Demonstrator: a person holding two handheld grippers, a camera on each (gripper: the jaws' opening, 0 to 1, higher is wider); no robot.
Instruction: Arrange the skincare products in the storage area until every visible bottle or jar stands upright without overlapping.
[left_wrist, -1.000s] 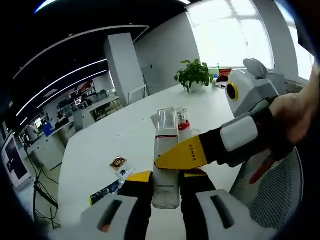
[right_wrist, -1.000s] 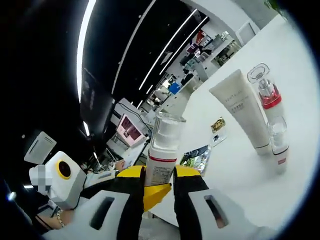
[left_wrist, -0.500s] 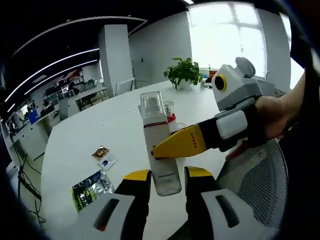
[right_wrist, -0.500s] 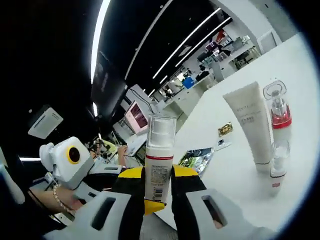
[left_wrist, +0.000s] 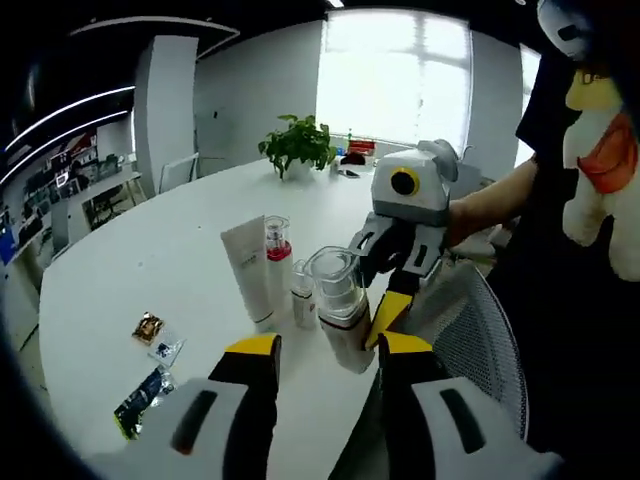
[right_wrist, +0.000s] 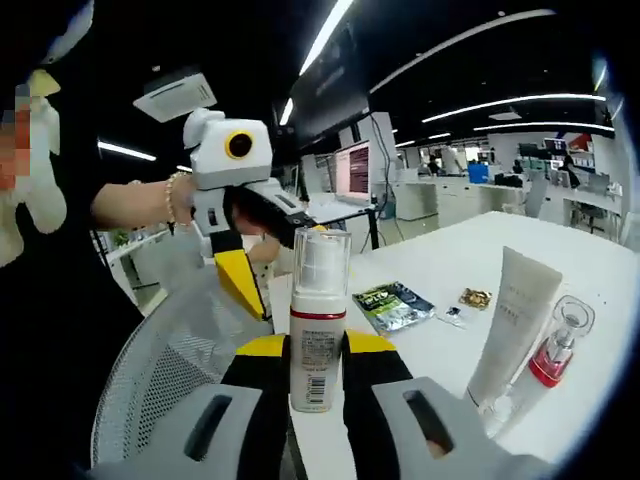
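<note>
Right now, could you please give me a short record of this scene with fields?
Right gripper: shut on pump bottle
Left gripper: open, holding nothing
Standing on table: tube, red-collared bottle, small bottle, close together
Lying flat: sachets, foil pack
Left to do: set pump bottle down upright

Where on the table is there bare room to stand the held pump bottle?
The white table lies bare beyond the white tube, toward the potted plant. The right gripper holds the pump bottle. It is crowded by the red-collared bottle, small bottle and sachets.
</note>
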